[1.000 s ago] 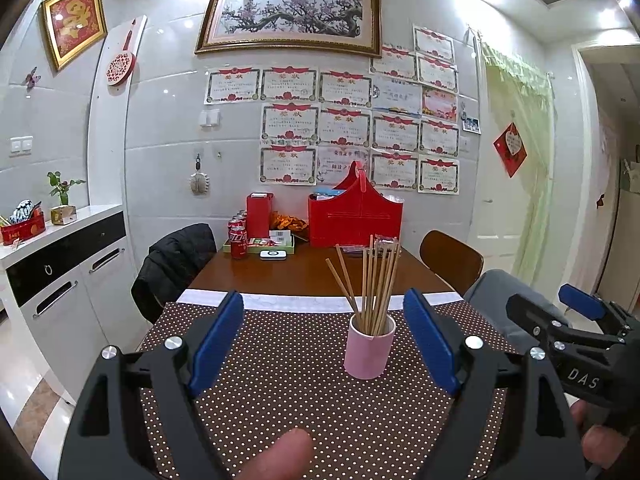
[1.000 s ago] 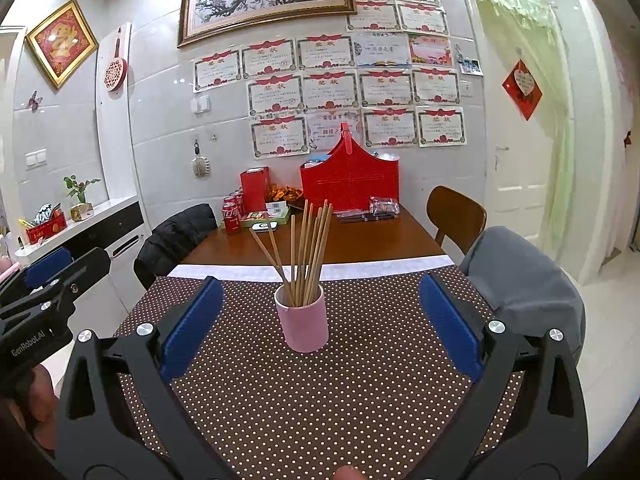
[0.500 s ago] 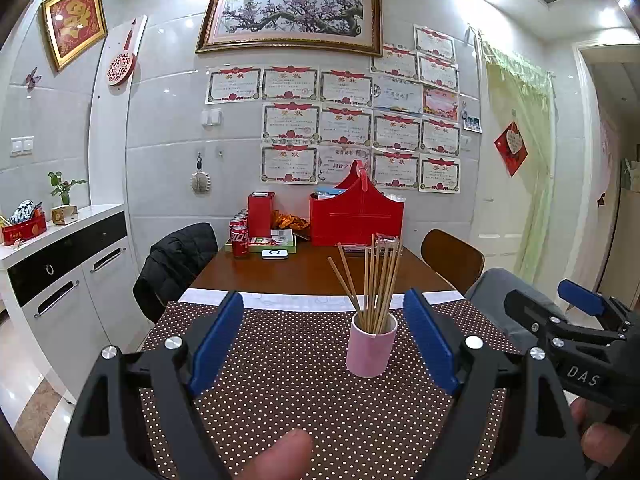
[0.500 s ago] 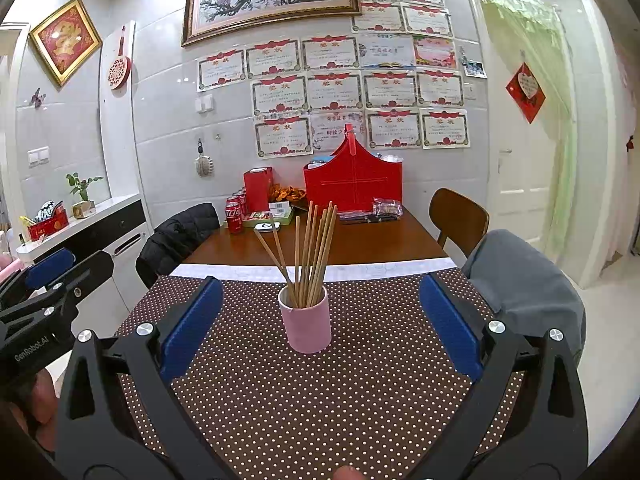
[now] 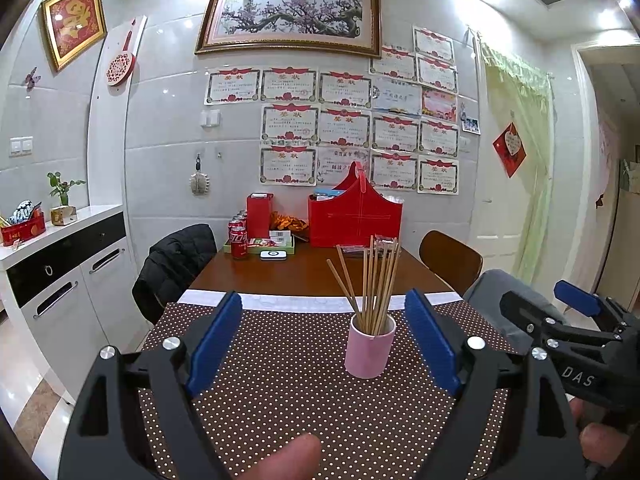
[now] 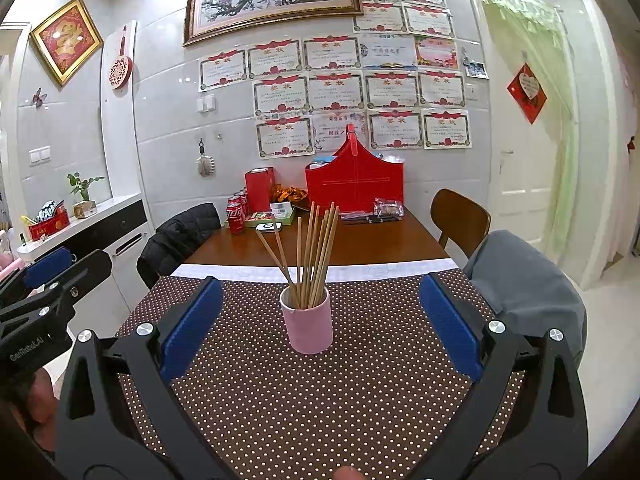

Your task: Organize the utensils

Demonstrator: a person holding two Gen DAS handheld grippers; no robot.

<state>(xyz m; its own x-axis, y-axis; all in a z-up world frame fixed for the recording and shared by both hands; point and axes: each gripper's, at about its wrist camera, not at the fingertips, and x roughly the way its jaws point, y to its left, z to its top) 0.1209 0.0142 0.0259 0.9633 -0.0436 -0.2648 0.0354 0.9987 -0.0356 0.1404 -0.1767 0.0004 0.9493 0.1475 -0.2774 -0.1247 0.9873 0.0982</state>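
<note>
A pink cup stands upright on the brown dotted tablecloth and holds several wooden chopsticks. It also shows in the right wrist view, with the chopsticks fanned out. My left gripper is open and empty, short of the cup and above the cloth. My right gripper is open and empty, its blue pads wide on either side of the cup and nearer to me. The right gripper also shows at the right edge of the left wrist view.
A red basket, red box, cola cans and a tray stand at the table's far end. A chair with a black jacket is left, a brown chair and a grey-draped chair right. A white sideboard stands left.
Both grippers have drifted slightly; the cup sits a little further right in each view. Both stay open and the cup and chopsticks have not moved.
</note>
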